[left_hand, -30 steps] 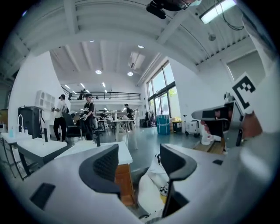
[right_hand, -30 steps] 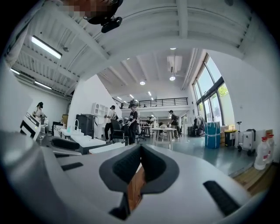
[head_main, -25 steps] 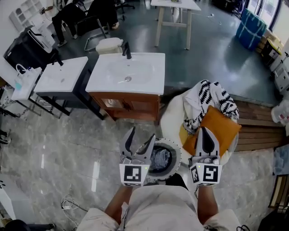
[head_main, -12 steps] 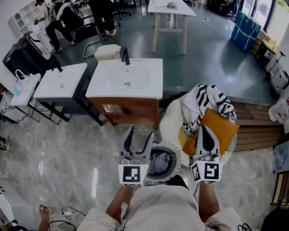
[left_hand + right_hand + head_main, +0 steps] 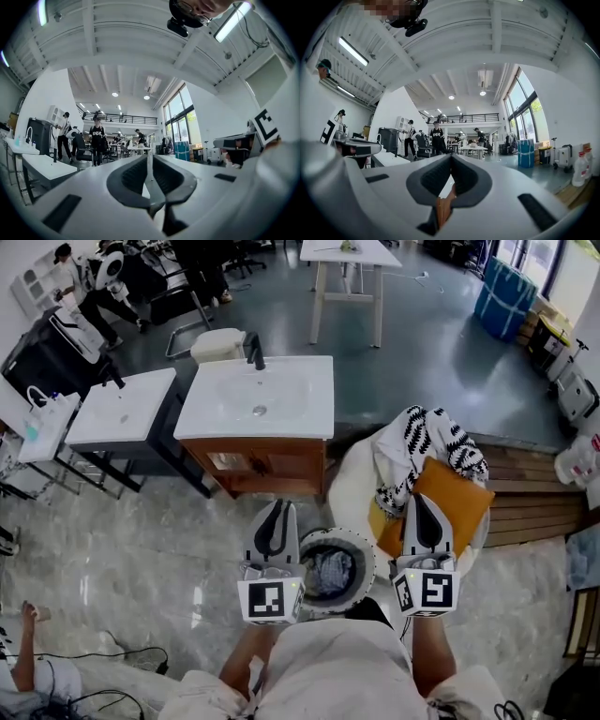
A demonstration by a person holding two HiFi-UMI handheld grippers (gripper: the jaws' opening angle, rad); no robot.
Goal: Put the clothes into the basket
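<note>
Clothes in the basket, both grippers closed and empty

A crumpled grey-blue garment point(image 5: 330, 568) lies inside the round white basket point(image 5: 362, 554). A black-and-white patterned cloth point(image 5: 422, 442) and a flat orange cushion point(image 5: 459, 498) lie just right of it. Left of the basket, the left gripper point(image 5: 279, 509) has just closed its jaws, which were wide apart a second ago, on nothing. The right gripper point(image 5: 419, 499) keeps its jaws together.

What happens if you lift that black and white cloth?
Probably floppy: the black and white cloth sags in folds over the white chair. It would likely dangle, so a corner might miss the basket. It looks thin, so probably light.
</note>
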